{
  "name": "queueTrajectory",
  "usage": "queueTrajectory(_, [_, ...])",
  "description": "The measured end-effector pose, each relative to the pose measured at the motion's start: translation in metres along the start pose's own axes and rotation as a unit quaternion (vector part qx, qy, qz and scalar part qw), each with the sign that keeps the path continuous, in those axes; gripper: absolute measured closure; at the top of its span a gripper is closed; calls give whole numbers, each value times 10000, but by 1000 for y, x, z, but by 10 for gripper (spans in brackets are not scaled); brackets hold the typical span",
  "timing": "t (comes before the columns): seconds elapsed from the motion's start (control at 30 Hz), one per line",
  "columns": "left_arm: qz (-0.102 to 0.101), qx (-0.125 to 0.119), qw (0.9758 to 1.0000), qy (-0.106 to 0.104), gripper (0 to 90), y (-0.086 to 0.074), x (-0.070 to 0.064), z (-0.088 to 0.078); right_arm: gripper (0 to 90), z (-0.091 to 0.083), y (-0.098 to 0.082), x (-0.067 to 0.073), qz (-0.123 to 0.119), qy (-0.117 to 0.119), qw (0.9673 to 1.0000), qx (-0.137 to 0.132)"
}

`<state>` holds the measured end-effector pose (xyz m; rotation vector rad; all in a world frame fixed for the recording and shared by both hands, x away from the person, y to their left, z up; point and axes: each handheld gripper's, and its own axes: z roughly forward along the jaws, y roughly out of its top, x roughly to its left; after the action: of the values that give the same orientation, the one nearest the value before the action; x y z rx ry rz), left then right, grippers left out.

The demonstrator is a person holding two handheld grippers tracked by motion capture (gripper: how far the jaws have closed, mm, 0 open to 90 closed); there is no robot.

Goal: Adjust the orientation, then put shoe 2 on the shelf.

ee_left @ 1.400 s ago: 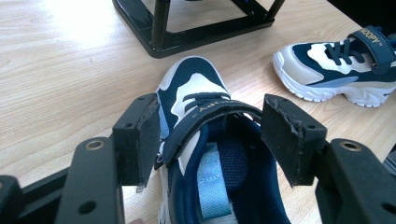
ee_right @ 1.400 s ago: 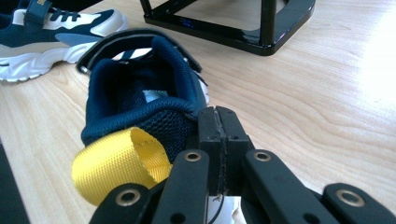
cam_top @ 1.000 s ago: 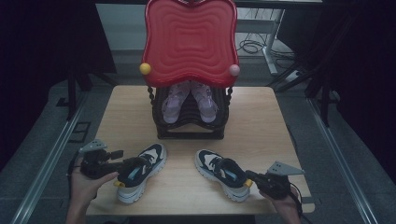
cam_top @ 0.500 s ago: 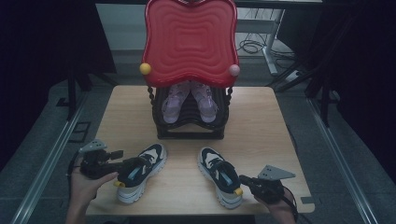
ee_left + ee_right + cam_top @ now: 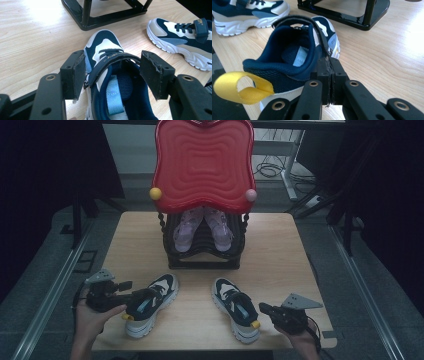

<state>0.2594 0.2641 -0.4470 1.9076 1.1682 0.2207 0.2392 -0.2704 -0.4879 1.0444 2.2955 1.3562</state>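
Two navy-and-white sneakers lie on the wooden table (image 5: 280, 260). My left gripper (image 5: 142, 297) is open, and its jaws straddle the collar and strap of the left shoe (image 5: 161, 287) without pressing on it. From the left gripper view (image 5: 112, 65), the left shoe (image 5: 105, 47) sits between the pads (image 5: 75, 75). My right gripper (image 5: 263, 308) is shut just right of the heel of the right shoe (image 5: 232, 307). Up close, the right gripper (image 5: 329, 60) has its pads together, tips against the strap end at the collar of the right shoe (image 5: 287, 57). A yellow heel loop (image 5: 239, 87) sticks out.
A black shoe rack (image 5: 202, 262) stands at the middle back of the table and holds a pair of pink shoes (image 5: 202, 227). A red wavy panel (image 5: 202, 165) rises above it. The rack's base (image 5: 110, 17) lies just beyond the shoes' toes.
The right shoe has turned from a diagonal to toe pointing away. My right gripper has slid from its heel to just right of it. The left gripper and left shoe kept still.
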Motion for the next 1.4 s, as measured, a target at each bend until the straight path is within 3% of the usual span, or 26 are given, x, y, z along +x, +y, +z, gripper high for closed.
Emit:
queueTrajectory(0.27, [77, 5, 10000, -11, 383, 1, -5, -2, 856, -5, 6, 0, 57, 93, 9998, -149])
queueTrajectory(0.5, [73, 52, 10000, 18, 382, 0, -5, -1, 721, 2, 11, 0, 45, 301, 9994, -143])
queueTrajectory(0.77, [67, 105, 9999, 35, 382, 1, -4, 3, 690, 9, 23, -2, 151, 422, 9988, -212])
queueTrajectory(0.97, [36, 123, 9998, 123, 386, 0, 0, 3, 663, 17, 35, -1, 80, 503, 9986, -144])
queueTrajectory(1.07, [35, 211, 9995, 222, 398, -1, 3, 6, 649, 20, 37, 0, 46, 539, 9985, -73])
queueTrajectory(1.4, [91, 573, 9980, 258, 485, -6, 5, 18, 629, 23, 37, -3, 154, 485, 9987, 18])
